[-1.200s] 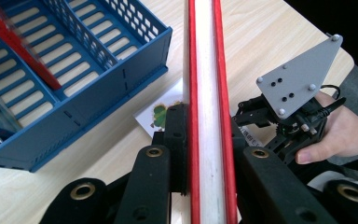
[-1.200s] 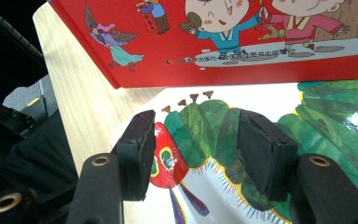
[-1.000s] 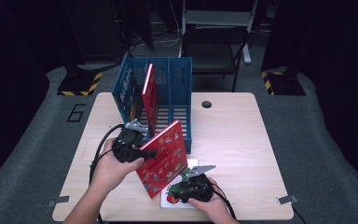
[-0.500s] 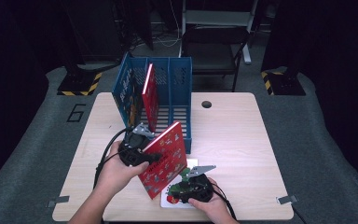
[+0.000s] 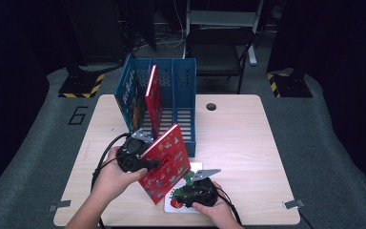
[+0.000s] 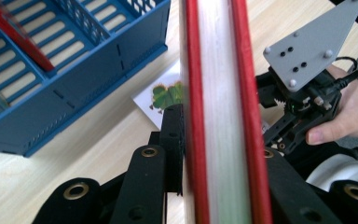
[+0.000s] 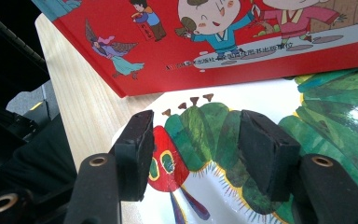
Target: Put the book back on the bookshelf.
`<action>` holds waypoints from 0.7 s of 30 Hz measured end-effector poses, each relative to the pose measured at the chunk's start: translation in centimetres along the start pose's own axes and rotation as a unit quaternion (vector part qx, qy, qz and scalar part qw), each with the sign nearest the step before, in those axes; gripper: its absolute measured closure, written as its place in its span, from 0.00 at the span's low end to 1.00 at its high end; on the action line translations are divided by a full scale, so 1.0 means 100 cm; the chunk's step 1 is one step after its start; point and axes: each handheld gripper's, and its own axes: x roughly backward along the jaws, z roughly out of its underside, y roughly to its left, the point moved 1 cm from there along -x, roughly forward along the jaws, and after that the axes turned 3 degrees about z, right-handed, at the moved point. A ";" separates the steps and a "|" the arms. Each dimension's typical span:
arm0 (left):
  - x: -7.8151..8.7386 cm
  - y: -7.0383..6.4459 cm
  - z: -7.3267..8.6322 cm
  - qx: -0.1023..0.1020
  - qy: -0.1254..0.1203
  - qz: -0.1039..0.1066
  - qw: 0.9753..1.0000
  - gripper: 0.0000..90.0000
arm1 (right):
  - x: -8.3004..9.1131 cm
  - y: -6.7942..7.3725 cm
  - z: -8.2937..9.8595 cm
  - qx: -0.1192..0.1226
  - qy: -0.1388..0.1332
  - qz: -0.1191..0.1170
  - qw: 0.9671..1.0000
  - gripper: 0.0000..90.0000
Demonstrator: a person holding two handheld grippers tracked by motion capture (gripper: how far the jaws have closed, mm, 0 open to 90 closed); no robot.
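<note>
My left gripper is shut on the left edge of a red picture book, which it holds tilted above the table in front of the rack. In the left gripper view the book's page edge runs up between the jaws of the left gripper. A white caterpillar book lies flat near the front edge, partly under the red one. Just above its cover my right gripper stands open; from above the right gripper sits over that book.
A blue slotted file rack stands at the back left of the wooden table. A second red book stands upright inside it, beside a blue illustrated one. A chair stands beyond the table.
My left hand has shifted a little toward the near edge with the red book, then held still. The right gripper has not moved.
</note>
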 end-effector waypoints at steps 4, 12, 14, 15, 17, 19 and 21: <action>0.001 0.001 0.001 0.004 0.009 0.004 1.000 0.85 | 0.000 0.000 0.000 -0.001 0.000 -0.001 1.000 0.50; 0.000 -0.001 0.001 -0.001 0.020 0.005 1.000 0.85 | 0.000 0.000 0.000 -0.001 -0.002 -0.001 1.000 0.50; 0.000 -0.001 0.000 -0.001 0.021 0.007 1.000 0.86 | 0.000 0.000 0.000 -0.001 -0.002 -0.001 1.000 0.50; 0.000 -0.001 0.000 0.001 0.024 0.009 1.000 0.86 | 0.000 0.000 0.000 0.000 -0.002 -0.001 1.000 0.50; 0.000 -0.001 0.000 0.000 0.022 0.008 1.000 0.86 | 0.000 0.000 0.000 0.000 -0.002 -0.001 1.000 0.51; 0.000 0.000 0.000 -0.001 0.020 0.006 1.000 0.87 | 0.000 0.000 0.000 0.000 -0.002 -0.001 1.000 0.50; 0.000 0.001 -0.001 0.004 0.019 0.009 1.000 0.87 | 0.000 0.000 0.000 0.000 -0.002 -0.001 1.000 0.50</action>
